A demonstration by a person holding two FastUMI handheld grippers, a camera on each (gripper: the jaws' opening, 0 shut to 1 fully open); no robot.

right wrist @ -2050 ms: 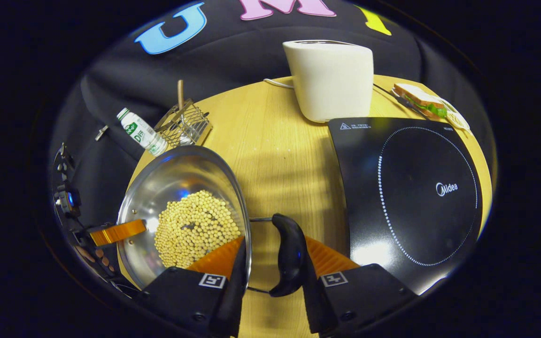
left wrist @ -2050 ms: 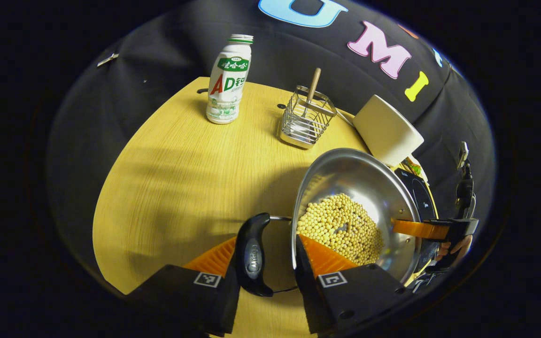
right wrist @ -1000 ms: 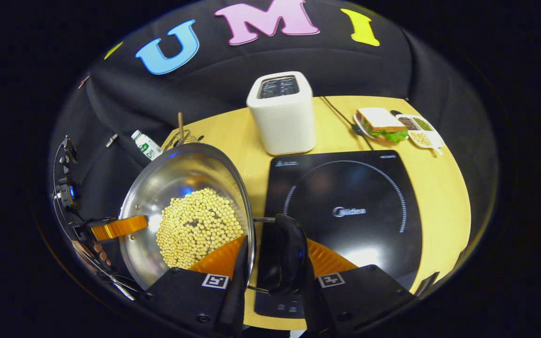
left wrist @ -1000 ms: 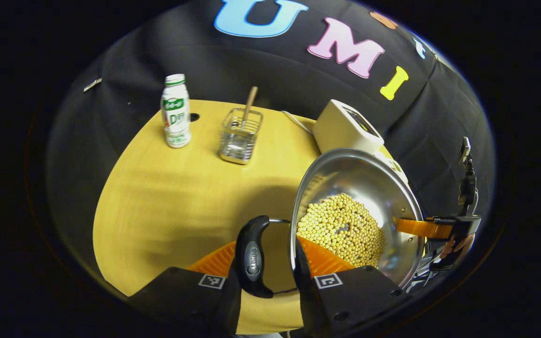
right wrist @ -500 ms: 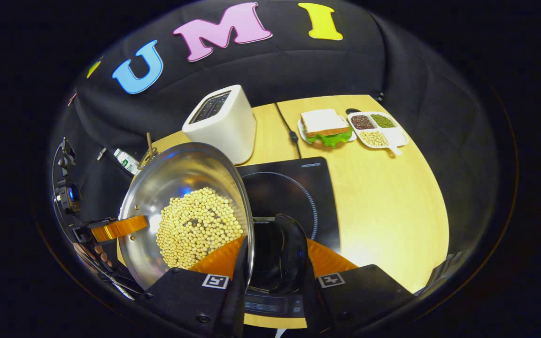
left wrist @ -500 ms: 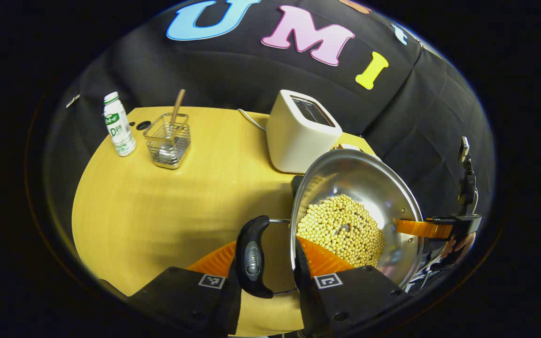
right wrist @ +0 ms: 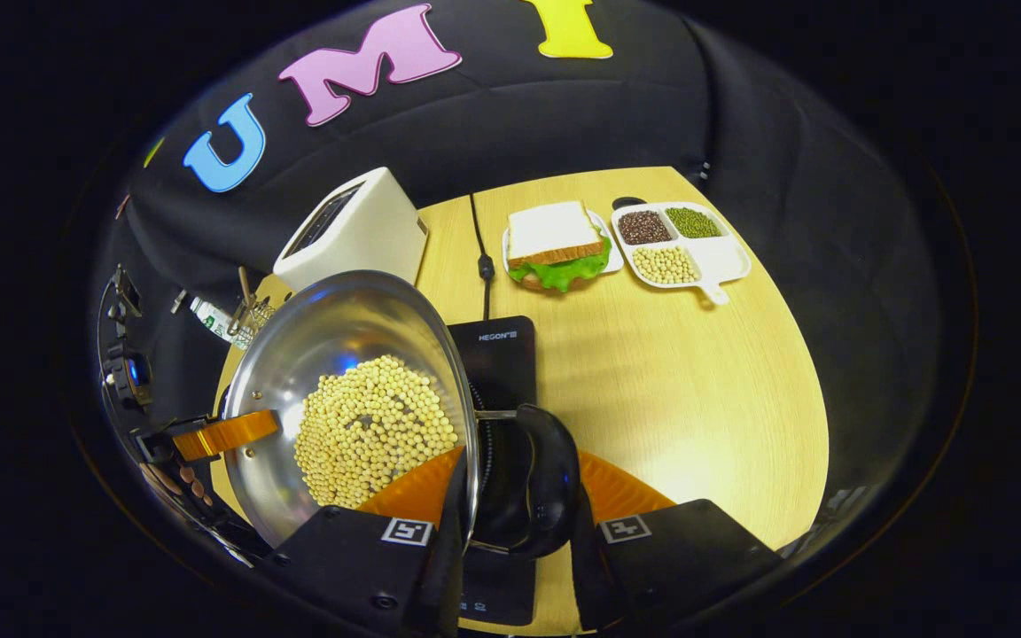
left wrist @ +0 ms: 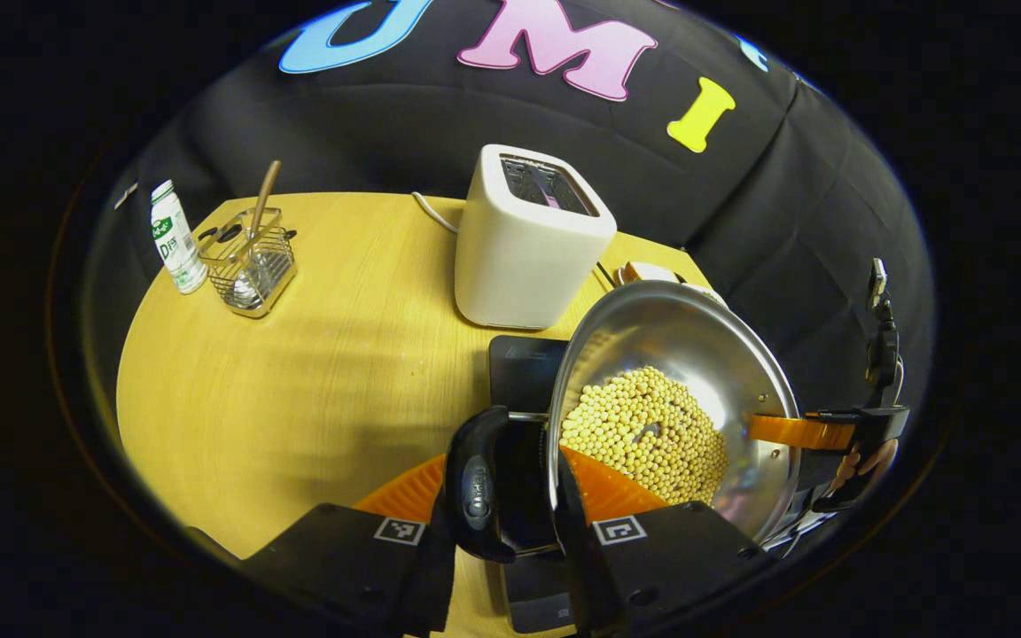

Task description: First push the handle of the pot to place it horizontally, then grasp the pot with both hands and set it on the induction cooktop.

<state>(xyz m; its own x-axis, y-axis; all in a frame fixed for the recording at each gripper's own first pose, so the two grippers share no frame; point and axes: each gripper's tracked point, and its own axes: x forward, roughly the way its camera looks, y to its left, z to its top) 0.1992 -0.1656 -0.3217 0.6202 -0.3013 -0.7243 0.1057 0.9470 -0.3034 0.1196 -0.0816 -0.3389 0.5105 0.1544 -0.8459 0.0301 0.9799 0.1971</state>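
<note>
I carry the shiny steel pot [left wrist: 697, 354] of loose soybeans [left wrist: 643, 434], heavy and spill-prone. Both jaws apparently clamp its rim beside black loop handles [left wrist: 475, 483]; keep level.

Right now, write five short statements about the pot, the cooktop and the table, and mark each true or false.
1. The pot holds pale yellow beans. True.
2. The left tongs hang open, clear of the pot. False: they grip its handle side at the rim.
3. The right tongs grip the pot's other side. True.
4. The toaster lies on its side. False: it stands upright, slots up.
5. The sandwich sits on the induction cooktop. False: it lies on a plate beyond it.
</note>
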